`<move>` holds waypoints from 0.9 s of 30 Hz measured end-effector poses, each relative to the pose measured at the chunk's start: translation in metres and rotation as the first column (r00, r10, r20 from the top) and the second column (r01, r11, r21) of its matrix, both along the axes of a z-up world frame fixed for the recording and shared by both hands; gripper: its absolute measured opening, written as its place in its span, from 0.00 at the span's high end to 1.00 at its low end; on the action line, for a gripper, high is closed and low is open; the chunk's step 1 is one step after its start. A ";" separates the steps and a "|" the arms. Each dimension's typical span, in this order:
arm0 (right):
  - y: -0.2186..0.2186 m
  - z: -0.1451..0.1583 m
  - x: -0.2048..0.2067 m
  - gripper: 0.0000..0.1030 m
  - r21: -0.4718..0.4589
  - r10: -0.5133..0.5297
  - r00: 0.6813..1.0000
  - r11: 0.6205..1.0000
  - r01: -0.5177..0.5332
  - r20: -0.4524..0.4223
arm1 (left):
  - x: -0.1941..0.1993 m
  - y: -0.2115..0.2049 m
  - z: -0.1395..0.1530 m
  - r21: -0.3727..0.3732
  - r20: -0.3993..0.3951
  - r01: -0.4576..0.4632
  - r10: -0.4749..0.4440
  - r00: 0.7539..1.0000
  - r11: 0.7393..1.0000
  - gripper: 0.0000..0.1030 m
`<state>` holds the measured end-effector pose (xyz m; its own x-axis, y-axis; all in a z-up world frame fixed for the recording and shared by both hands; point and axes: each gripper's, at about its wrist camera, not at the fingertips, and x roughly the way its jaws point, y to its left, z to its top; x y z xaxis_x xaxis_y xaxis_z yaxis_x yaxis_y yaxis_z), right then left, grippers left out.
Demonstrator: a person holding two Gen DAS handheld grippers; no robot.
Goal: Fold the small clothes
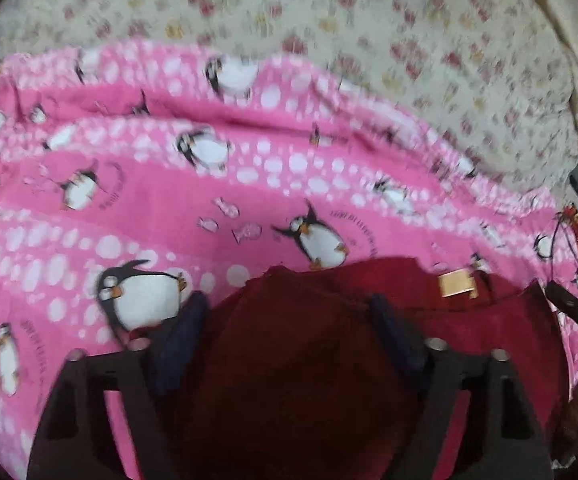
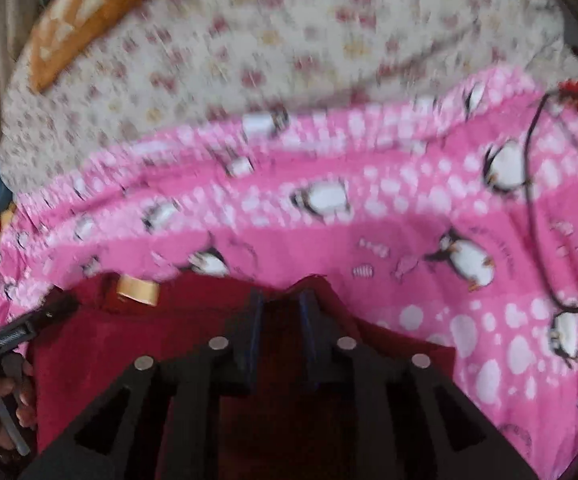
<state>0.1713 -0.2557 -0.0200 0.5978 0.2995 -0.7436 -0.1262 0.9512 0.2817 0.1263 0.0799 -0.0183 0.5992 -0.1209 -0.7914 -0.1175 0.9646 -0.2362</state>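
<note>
Left wrist view shows the left hand-held gripper with its fingers spread apart and dark red cloth lying between and under them; whether they pinch it I cannot tell. That cloth is the maroon garment, a small piece spread on the pink penguin blanket, with a tan label near its far edge. In the right wrist view the right hand-held gripper has its fingers drawn close on a raised peak of the far edge of the garment, clenched on it as far as the blur allows. The garment's long axis runs left to right between the two grippers, so each holds or sits at one end of the far hem; my judgement is that the coming move is a joint one, carrying that edge over the cloth. The right looks the more securely engaged. Farther off lie a black cord, then the floral bedsheet and an orange pillow. Blanket writing is unreadable.
</note>
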 end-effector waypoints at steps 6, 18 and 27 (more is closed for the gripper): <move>0.039 0.048 -0.082 0.56 -0.070 0.151 0.973 0.988 -0.140 0.174 | -0.070 -0.049 0.048 0.040 0.233 0.120 -0.126 0.964 0.992 0.38; 0.060 -0.011 -0.091 0.46 -0.170 0.170 0.985 0.971 -0.168 -0.006 | -0.059 -0.087 -0.003 0.131 0.063 0.123 -0.132 0.989 0.984 0.30; 0.067 -0.012 -0.094 0.44 -0.210 0.149 0.989 0.967 -0.144 0.009 | -0.061 -0.087 -0.005 0.132 0.070 0.122 -0.132 0.989 0.984 0.26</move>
<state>0.0777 -0.1883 -0.0318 0.5775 0.2258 -0.7846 -0.2731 0.9591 0.0750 0.0655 -0.0070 -0.0235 0.6462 -0.1014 -0.7564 0.0220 0.9932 -0.1144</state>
